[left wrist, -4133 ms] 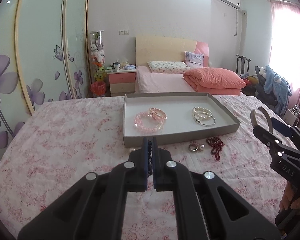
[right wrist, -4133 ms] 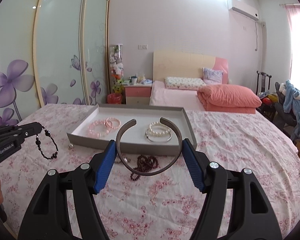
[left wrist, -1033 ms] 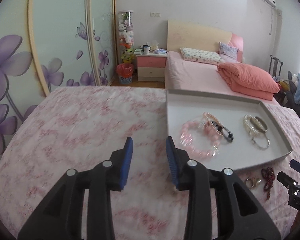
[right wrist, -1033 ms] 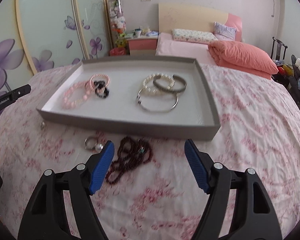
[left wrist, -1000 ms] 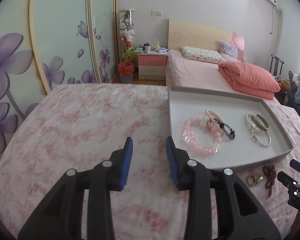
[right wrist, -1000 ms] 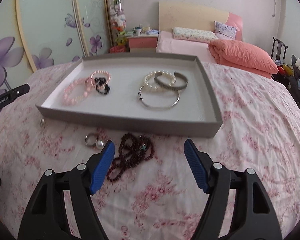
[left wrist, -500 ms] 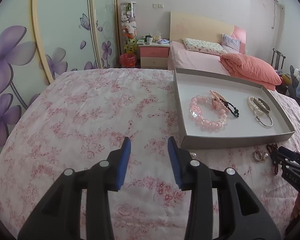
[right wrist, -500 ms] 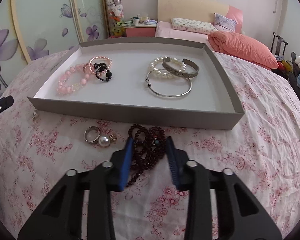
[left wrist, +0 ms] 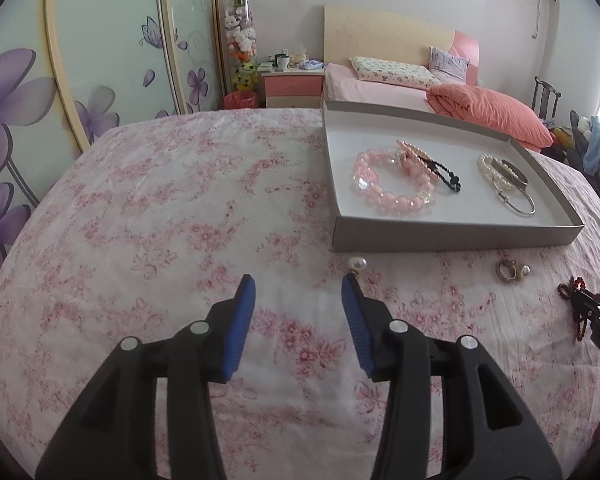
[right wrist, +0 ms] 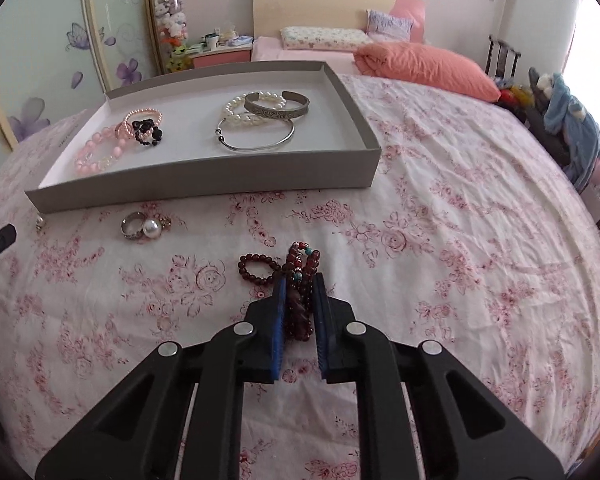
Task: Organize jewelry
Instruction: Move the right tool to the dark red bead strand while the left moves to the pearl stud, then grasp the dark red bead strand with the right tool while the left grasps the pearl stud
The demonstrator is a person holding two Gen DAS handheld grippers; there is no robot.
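Observation:
My right gripper is shut on a dark red bead string lying on the floral bedspread, and a loop of the beads spills out to the left. A ring with a pearl lies nearer the grey tray. The tray holds a pink bead bracelet, a black bead bracelet, a pearl bracelet, a metal cuff and a silver bangle. My left gripper hangs over bare bedspread with its jaws opening and nothing between them. A small pearl earring lies just beyond its right fingertip.
The tray stands on the bed's far right in the left wrist view, with the ring in front of it and the right gripper at the right edge. Beyond are a second bed, a nightstand and flowered wardrobe doors.
The right gripper dropped onto the dark red beads and closed on them. The left gripper sank toward the bedspread and its jaws spread wider; the pearl earring now shows near its right fingertip.

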